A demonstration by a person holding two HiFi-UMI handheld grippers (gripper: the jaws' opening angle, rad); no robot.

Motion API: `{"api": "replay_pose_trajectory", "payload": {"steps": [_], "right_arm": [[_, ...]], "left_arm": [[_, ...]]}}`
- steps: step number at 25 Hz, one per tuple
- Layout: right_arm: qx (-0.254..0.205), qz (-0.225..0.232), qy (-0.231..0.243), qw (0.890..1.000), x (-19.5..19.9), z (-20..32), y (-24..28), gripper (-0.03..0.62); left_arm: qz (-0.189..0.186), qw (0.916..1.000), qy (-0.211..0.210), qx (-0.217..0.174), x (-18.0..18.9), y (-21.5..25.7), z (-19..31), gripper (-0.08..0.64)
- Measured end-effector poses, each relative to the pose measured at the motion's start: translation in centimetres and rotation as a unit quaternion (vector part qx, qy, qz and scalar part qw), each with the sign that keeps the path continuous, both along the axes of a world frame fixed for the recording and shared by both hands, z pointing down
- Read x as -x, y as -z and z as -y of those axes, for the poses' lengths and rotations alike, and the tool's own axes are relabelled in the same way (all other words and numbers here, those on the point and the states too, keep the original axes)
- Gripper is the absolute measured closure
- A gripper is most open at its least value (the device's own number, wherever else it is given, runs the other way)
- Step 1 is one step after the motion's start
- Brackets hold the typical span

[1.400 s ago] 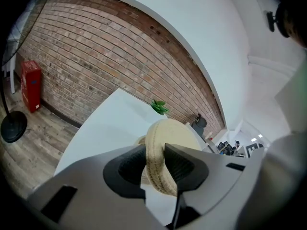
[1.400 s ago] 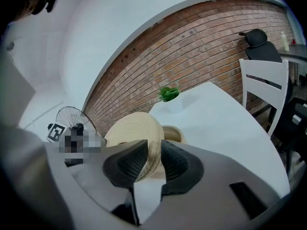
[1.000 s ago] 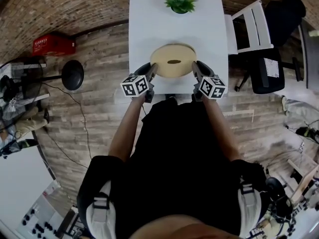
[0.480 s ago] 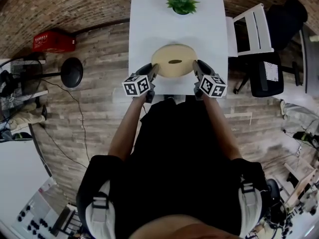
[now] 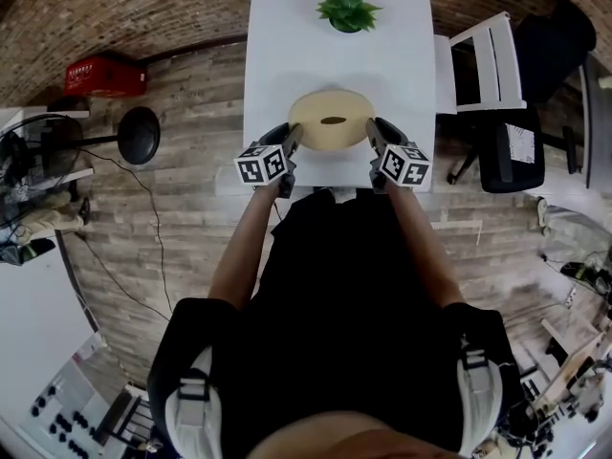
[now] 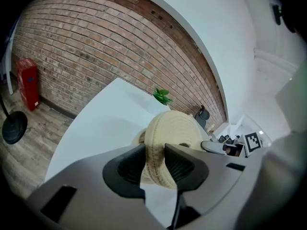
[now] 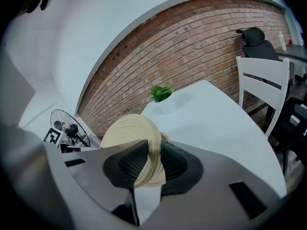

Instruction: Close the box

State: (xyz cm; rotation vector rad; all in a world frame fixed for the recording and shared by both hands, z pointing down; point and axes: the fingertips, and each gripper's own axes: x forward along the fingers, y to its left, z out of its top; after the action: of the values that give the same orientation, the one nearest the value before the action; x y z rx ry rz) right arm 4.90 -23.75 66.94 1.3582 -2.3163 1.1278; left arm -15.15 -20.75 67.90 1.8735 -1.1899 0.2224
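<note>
A round cream woven lid [image 5: 331,120] with a dark oval slot in its middle hangs flat over the near end of the white table [image 5: 287,46]. My left gripper [image 5: 292,140] is shut on the lid's left rim, and my right gripper [image 5: 373,137] is shut on its right rim. In the left gripper view the lid [image 6: 172,128] stands edge-on with its rim pinched by the left gripper [image 6: 154,150]. A sliver of the woven box [image 6: 138,137] shows under it. In the right gripper view the lid [image 7: 129,131] sits the same way in the right gripper [image 7: 153,152].
A small potted plant [image 5: 346,8] stands at the table's far end. A white chair [image 5: 478,55] and a black office chair [image 5: 512,137] are to the right. To the left on the wooden floor are a black stool [image 5: 140,142] and a red crate [image 5: 103,76].
</note>
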Motion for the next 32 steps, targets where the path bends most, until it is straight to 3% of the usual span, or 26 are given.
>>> {"api": "replay_pose_trajectory", "payload": {"steps": [12,32], "right_arm": [[0.034,0.01,0.01,0.999,0.1,0.8,-1.8,0.511],[0.054,0.017,0.007,0.998,-0.2,1.1,-2.9,0.509]], "left_arm": [[0.001,0.9993,0.031,0.023,0.2,-1.2,0.9,0.43],[-0.004,0.9989,0.02,0.043,-0.1,-2.6,1.4,0.425]]}}
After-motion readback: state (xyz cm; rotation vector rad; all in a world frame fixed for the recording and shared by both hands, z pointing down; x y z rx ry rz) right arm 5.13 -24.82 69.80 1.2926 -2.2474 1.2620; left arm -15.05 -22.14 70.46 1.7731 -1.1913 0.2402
